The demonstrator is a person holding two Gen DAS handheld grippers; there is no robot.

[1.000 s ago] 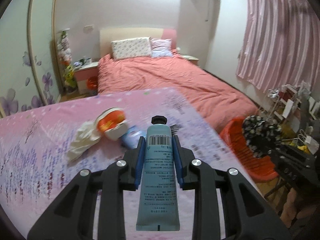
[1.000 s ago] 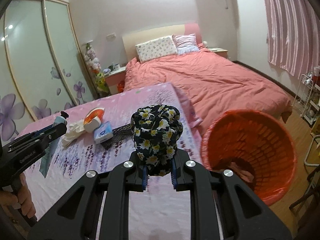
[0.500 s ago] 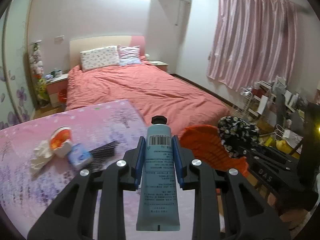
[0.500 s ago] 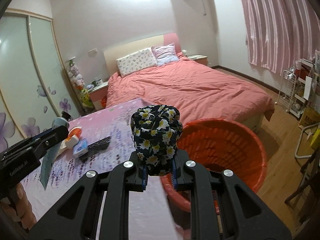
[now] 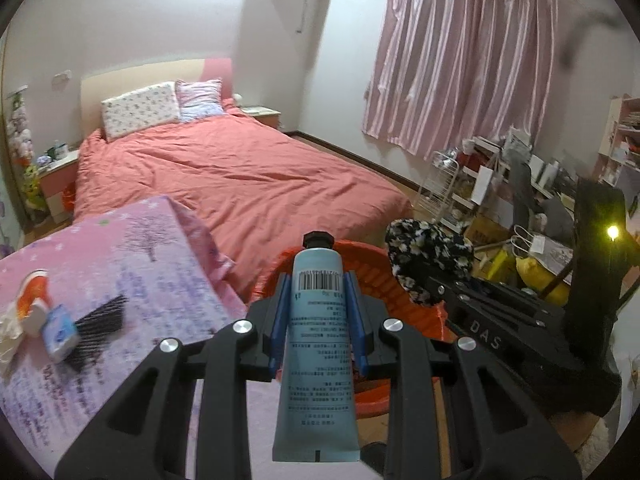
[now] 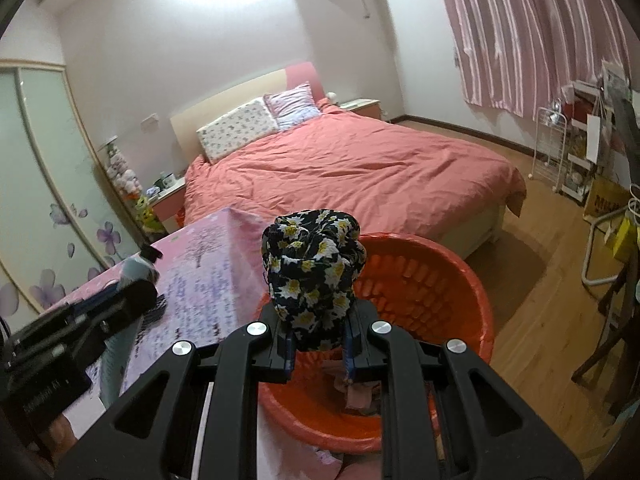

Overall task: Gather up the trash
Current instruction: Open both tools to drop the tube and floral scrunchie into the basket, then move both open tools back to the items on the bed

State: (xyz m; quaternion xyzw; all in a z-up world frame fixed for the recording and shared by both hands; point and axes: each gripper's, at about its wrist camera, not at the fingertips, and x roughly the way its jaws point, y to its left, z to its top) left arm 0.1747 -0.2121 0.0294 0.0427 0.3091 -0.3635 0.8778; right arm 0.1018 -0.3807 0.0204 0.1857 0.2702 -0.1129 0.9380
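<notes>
My left gripper (image 5: 317,312) is shut on a blue tube with a black cap (image 5: 316,344), held at the table's right edge with the cap toward the orange basket (image 5: 372,276). My right gripper (image 6: 318,340) is shut on a black floral cloth bundle (image 6: 314,276), held over the near rim of the orange basket (image 6: 440,288). The bundle (image 5: 428,256) and right gripper also show in the left wrist view, to the right of the tube. The basket holds some pinkish scraps (image 6: 360,392).
A pink-clothed table (image 5: 132,248) carries a white-and-orange container (image 5: 34,300), a small blue tissue pack (image 5: 60,332), a black comb (image 5: 100,320) and crumpled white paper (image 5: 8,340). A red-covered bed (image 5: 240,176) lies beyond. Cluttered shelves (image 5: 520,184) stand at the right.
Both grippers have swung right, away from the table items. The basket has come closer under the cloth bundle and behind the tube. Both grips are unchanged.
</notes>
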